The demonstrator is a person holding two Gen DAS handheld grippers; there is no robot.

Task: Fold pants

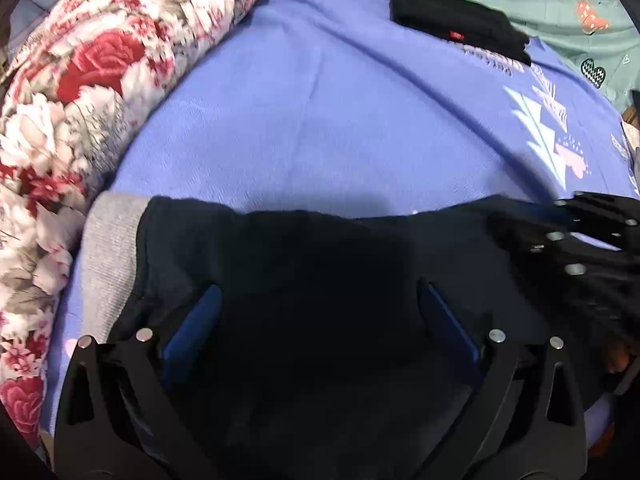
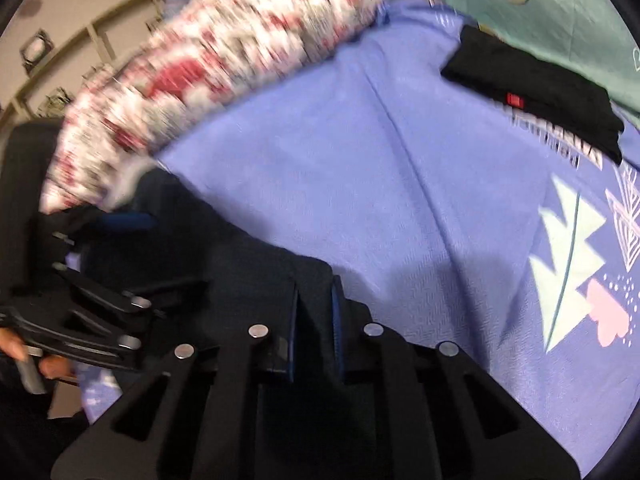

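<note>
Black pants (image 1: 320, 264) lie across the near part of a blue-purple sheet (image 1: 320, 120), with a grey band (image 1: 108, 260) at their left end. My left gripper (image 1: 320, 300) hovers low over them, open, its blue pads (image 1: 200, 320) wide apart with the dark cloth spread between and below them. My right gripper (image 2: 314, 292) has its two fingers close together, shut on a raised fold of the pants (image 2: 240, 272) at their right edge. In the left wrist view the right gripper (image 1: 560, 236) shows at the right, on the cloth's corner.
A rolled floral quilt (image 1: 100, 80) borders the sheet on the left and far side. A folded black garment (image 1: 452, 20) with a small red tag lies at the far right, beside teal bedding (image 1: 560, 0). A hand (image 2: 12, 344) holds the left gripper's black linkage (image 2: 104, 308).
</note>
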